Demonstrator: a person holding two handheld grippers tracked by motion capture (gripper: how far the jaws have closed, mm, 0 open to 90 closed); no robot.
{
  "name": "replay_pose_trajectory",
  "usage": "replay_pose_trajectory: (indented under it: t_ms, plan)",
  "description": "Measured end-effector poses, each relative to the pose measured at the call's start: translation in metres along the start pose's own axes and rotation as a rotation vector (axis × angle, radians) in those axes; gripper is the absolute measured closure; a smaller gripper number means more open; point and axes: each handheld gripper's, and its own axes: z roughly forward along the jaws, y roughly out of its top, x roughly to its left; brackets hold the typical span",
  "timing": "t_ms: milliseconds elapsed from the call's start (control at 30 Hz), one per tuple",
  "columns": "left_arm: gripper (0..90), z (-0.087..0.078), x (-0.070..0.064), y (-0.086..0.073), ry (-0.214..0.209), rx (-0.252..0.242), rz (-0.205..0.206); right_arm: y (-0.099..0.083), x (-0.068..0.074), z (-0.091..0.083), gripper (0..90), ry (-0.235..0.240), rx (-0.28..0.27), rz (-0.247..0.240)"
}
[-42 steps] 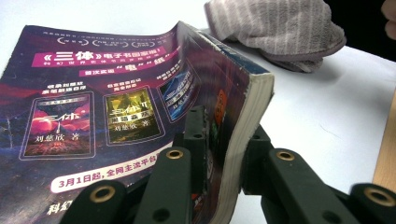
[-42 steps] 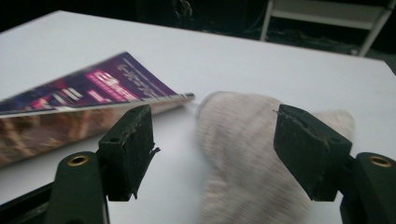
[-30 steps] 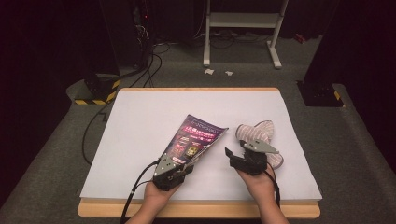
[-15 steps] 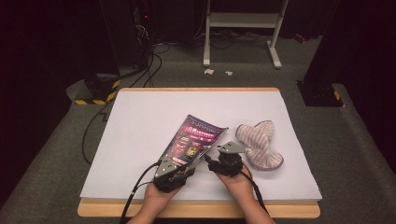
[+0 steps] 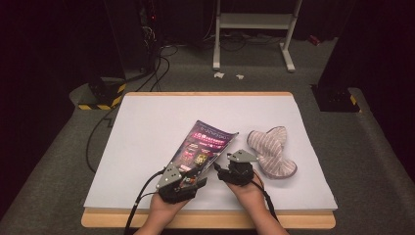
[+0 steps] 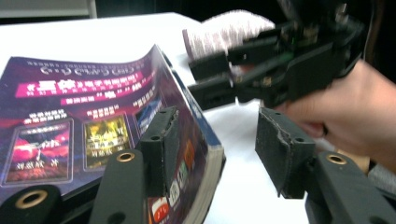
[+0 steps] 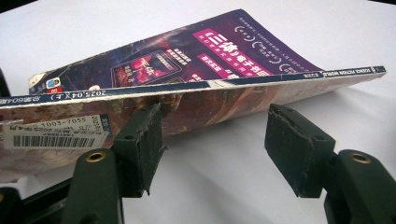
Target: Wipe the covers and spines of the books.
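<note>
From the high view, your magazine (image 5: 203,147) sits near the middle-front of the white table (image 5: 147,127), angled away from you, and you've got the left gripper (image 5: 188,182) parked at its near corner while the right gripper (image 5: 222,169) comes in along its right edge. The striped cloth (image 5: 271,152) is just off to the right, apart from the magazine, so it looks parked out of the way for now. In the left gripper view, your jaws stand wide apart with the magazine's (image 6: 93,135) near edge lifted between them, one pad lying against the cover and the other well clear on the far side, so nothing is clamped. My guess is you're using that side to prop the edge up so the other tool can get under. You can see the right gripper (image 6: 196,79) there too, pointing at the spine, with the cloth (image 6: 224,30) behind it. In the right gripper view, the jaws gape wide again, and the magazine (image 7: 210,65) bows up off the table in front of them, spine toward you, one pad up at or against its lower edge. That bow gives you a gap to slide a jaw underneath, I reckon.
</note>
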Motion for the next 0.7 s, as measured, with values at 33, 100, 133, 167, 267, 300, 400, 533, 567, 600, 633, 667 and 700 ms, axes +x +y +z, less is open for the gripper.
replay_pose_trajectory:
  t_ms: [33, 100, 133, 167, 267, 300, 400, 533, 567, 600, 633, 667, 700]
  plan:
    - [49.3, -0.001, 0.001, 0.001, -0.003, -0.005, -0.009, -0.001, 0.001, 0.000, 36.9, -0.002, 0.001, 0.001]
    - [49.3, -0.004, 0.003, 0.004, -0.007, -0.013, -0.014, -0.003, 0.000, -0.001, 37.1, -0.004, 0.001, -0.002]
    - [49.2, -0.006, 0.004, 0.005, -0.005, -0.016, -0.022, -0.004, 0.000, -0.002, 37.3, -0.005, 0.003, -0.001]
    - [48.6, -0.007, 0.005, 0.006, -0.006, -0.019, -0.023, -0.005, 0.000, -0.002, 37.4, -0.006, 0.004, 0.001]
    - [48.5, -0.011, 0.010, 0.009, -0.003, -0.028, -0.030, -0.008, 0.000, -0.004, 37.6, -0.012, 0.012, -0.002]
    - [48.5, -0.012, 0.013, 0.010, 0.002, -0.029, -0.032, -0.009, 0.000, -0.005, 37.8, -0.013, 0.015, -0.004]
    - [47.8, -0.015, 0.023, 0.010, 0.024, -0.015, -0.046, -0.013, -0.001, -0.007, 37.8, -0.021, 0.030, -0.010]
    - [47.1, -0.013, 0.036, 0.005, 0.090, 0.005, -0.038, -0.018, -0.004, -0.008, 38.4, -0.023, 0.049, -0.004]
    - [47.1, -0.012, 0.040, 0.003, 0.109, 0.021, -0.030, -0.019, -0.004, -0.007, 38.4, -0.024, 0.052, -0.005]
    - [46.8, -0.010, 0.043, 0.002, 0.131, 0.036, -0.021, -0.020, -0.005, -0.007, 38.3, -0.025, 0.055, -0.007]
    - [46.3, -0.009, 0.047, 0.000, 0.157, 0.057, -0.011, -0.020, -0.005, -0.007, 38.2, -0.025, 0.058, -0.005]
    - [46.0, -0.009, 0.049, -0.001, 0.171, 0.065, -0.004, -0.021, -0.006, -0.008, 38.2, -0.027, 0.063, -0.008]
    - [46.0, -0.008, 0.052, -0.002, 0.192, 0.079, 0.009, -0.022, -0.006, -0.008, 38.3, -0.029, 0.066, -0.011]
